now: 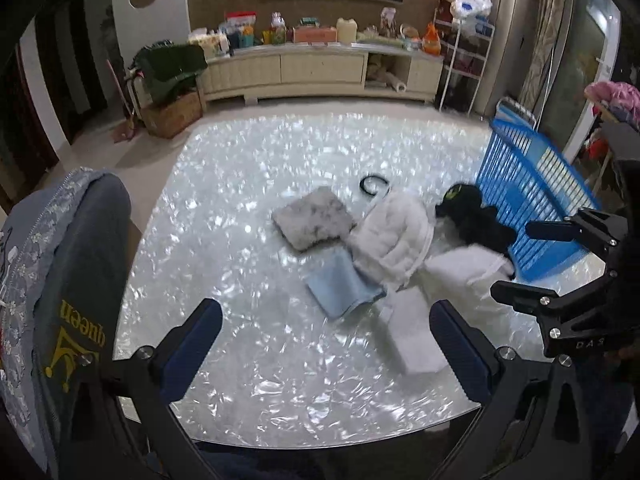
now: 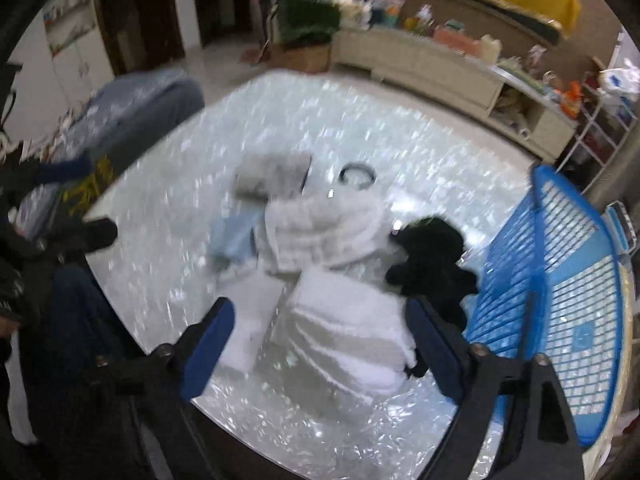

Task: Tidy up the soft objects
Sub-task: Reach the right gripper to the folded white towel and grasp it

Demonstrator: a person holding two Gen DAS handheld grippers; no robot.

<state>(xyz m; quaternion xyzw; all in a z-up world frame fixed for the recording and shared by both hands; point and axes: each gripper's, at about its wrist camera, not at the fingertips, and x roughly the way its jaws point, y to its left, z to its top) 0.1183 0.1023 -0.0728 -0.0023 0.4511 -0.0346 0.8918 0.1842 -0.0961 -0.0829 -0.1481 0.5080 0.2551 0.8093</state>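
Observation:
Soft things lie on the shiny table (image 1: 256, 184): a grey fluffy pad (image 1: 314, 222), a light blue cloth (image 1: 342, 286), a white fluffy garment (image 1: 394, 236), a folded white towel (image 1: 466, 270), a flat white cloth (image 1: 414, 334) and a black plush item (image 1: 476, 218). My left gripper (image 1: 326, 350) is open and empty above the table's near edge. My right gripper (image 2: 320, 344) is open and empty, its fingers either side of the folded white towel (image 2: 352, 332), above it. The right gripper also shows in the left wrist view (image 1: 520, 262).
A blue slatted basket (image 1: 532, 196) lies tilted at the table's right, also in the right wrist view (image 2: 560, 280). A black ring (image 1: 372, 184) lies beyond the clothes. A chair with grey-blue cloth (image 1: 72, 280) stands at the left. A cluttered cabinet (image 1: 320, 68) lines the far wall.

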